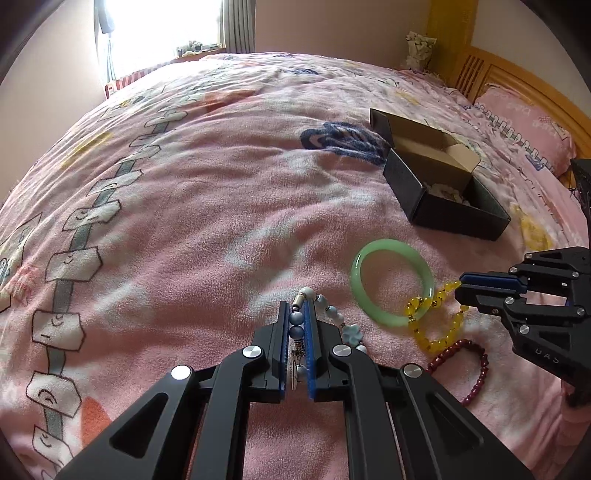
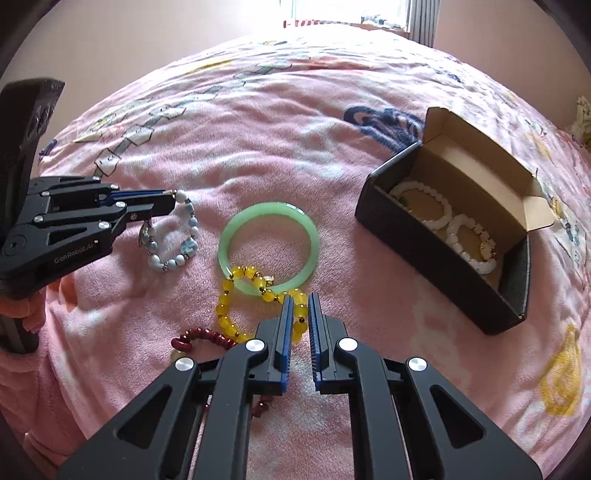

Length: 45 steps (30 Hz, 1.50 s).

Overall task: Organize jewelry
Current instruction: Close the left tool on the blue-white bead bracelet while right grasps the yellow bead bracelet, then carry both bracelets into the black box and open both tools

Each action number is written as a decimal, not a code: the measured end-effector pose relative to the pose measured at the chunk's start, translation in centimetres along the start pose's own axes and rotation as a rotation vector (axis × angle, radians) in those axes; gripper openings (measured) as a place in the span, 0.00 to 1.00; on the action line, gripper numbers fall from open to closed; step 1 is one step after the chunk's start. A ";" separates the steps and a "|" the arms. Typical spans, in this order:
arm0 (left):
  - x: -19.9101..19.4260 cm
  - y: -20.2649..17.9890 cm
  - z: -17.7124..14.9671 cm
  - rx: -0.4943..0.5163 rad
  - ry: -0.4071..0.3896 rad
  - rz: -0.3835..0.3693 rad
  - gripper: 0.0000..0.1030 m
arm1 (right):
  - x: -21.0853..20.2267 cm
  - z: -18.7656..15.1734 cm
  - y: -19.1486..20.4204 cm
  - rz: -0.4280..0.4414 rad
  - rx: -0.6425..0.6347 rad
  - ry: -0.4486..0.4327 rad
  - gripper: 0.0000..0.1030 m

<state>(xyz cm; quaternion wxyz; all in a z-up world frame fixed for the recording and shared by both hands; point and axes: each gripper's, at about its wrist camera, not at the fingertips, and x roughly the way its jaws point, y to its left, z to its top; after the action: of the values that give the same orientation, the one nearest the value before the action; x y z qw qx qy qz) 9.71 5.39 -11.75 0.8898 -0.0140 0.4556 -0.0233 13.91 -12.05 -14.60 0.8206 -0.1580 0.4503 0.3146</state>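
My left gripper [image 1: 296, 314] is shut on a pale blue bead bracelet [image 1: 332, 317], which hangs from it over the bed; the right wrist view shows the same bracelet [image 2: 173, 240] at the left gripper [image 2: 171, 201]. My right gripper [image 2: 300, 304] is closed around beads of a yellow bead bracelet [image 2: 236, 291] that still lies on the blanket; it shows in the left wrist view [image 1: 461, 291] too. A green jade bangle [image 2: 269, 251] lies under the yellow beads. A dark red bead bracelet [image 2: 207, 338] lies near the right gripper. An open black box [image 2: 443, 236] holds white bead bracelets [image 2: 439, 210].
Everything lies on a pink patterned blanket [image 1: 207, 206] covering a bed. A pink pillow [image 1: 528, 129] and a wooden headboard [image 1: 491, 74] are at the far right. A window [image 1: 162, 26] is at the far end.
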 end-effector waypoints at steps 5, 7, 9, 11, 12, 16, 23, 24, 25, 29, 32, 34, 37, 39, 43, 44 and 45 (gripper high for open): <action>-0.3 -0.2 0.1 0.003 -0.018 0.011 0.08 | -1.6 0.4 -0.8 0.001 0.022 -0.041 0.09; -0.3 -0.2 0.2 0.004 -0.023 0.018 0.08 | -2.2 0.5 -0.9 0.001 0.028 -0.057 0.09; -0.5 -0.3 0.4 0.006 -0.033 0.026 0.08 | -2.9 0.7 -1.1 -0.001 0.036 -0.074 0.09; -0.7 -0.2 0.6 0.001 -0.038 0.032 0.08 | -3.4 0.8 -1.2 0.003 0.044 -0.089 0.09; -0.7 -0.3 0.7 0.000 -0.039 0.033 0.08 | -3.6 0.9 -1.2 0.003 0.044 -0.094 0.09; -1.4 -0.8 1.2 0.007 -0.055 0.040 0.08 | -4.4 0.9 -1.4 0.002 0.053 -0.114 0.09; -2.9 -2.0 2.6 0.011 -0.090 0.037 0.08 | -6.5 0.7 -2.4 -0.007 0.082 -0.158 0.09; -3.3 -2.3 2.9 0.015 -0.096 0.033 0.08 | -6.8 0.6 -2.6 -0.007 0.087 -0.168 0.09; -3.7 -2.5 3.2 0.016 -0.106 0.028 0.08 | -7.2 0.7 -2.8 -0.007 0.093 -0.178 0.09; -5.5 -3.5 4.3 0.013 -0.149 0.002 0.08 | -9.1 0.9 -3.8 -0.004 0.121 -0.229 0.09; -6.3 -4.7 5.2 0.024 -0.177 -0.008 0.08 | -10.4 0.9 -4.7 0.007 0.140 -0.262 0.09; -6.4 -5.6 5.8 0.035 -0.189 -0.018 0.08 | -11.3 0.8 -5.4 0.008 0.154 -0.282 0.09; -6.4 -7.0 6.9 0.056 -0.201 -0.024 0.08 | -12.3 0.7 -6.8 0.016 0.188 -0.312 0.09; -6.2 -7.9 7.6 0.071 -0.203 -0.032 0.08 | -12.9 0.5 -7.9 0.019 0.218 -0.331 0.09; -5.8 -9.6 9.0 0.098 -0.217 -0.047 0.08 | -13.3 0.3 -9.7 0.023 0.262 -0.344 0.09; -5.6 -10.0 9.5 0.099 -0.219 -0.058 0.08 | -13.3 0.2 -10.0 0.021 0.274 -0.345 0.09; -5.4 -10.3 9.9 0.099 -0.221 -0.068 0.08 | -13.3 0.3 -10.3 0.018 0.282 -0.347 0.09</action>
<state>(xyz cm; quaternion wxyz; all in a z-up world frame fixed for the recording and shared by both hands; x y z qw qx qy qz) 14.30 -4.57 -1.16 0.9329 0.0119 0.3523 -0.0740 15.60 -24.66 -3.51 0.8969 0.0188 0.3435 0.2780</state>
